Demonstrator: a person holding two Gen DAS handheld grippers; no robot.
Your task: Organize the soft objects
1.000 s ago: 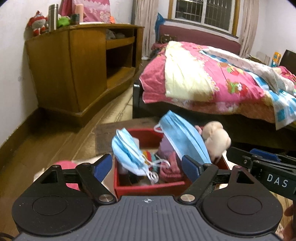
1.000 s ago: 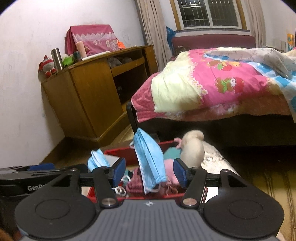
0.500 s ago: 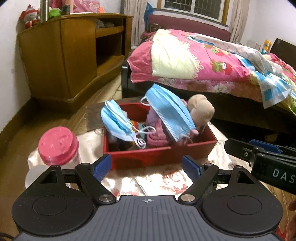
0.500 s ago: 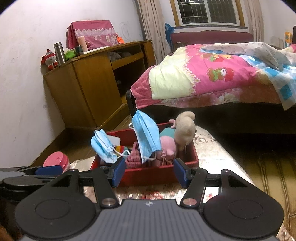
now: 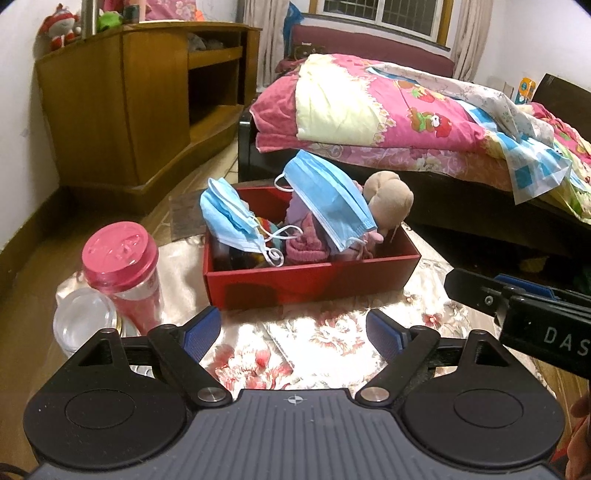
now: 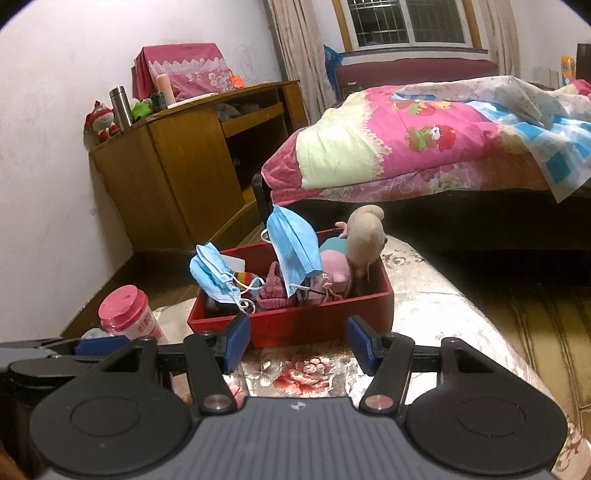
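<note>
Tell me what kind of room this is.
Most likely a home bedroom: a bed with a pink quilt, a wooden cabinet against the wall, and a curtained window.

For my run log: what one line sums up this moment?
left tool: open, empty | right tool: open, empty | red box: holds two blue masks, plush toy, knitwear | both tools short of box

Pink-lidded clear jar [image 5: 123,269] stands on floral-cloth desk [image 5: 314,336], w/ a clear glass lid [image 5: 83,321] just beside it at left. Behind: wooden cabinet [image 5: 140,107] against white wall, red plush doll [image 5: 61,29] & steel flask [image 6: 121,105] on top. Bed w/ pink quilt [image 5: 406,118] at right; window [image 6: 406,22] beyond.
</note>
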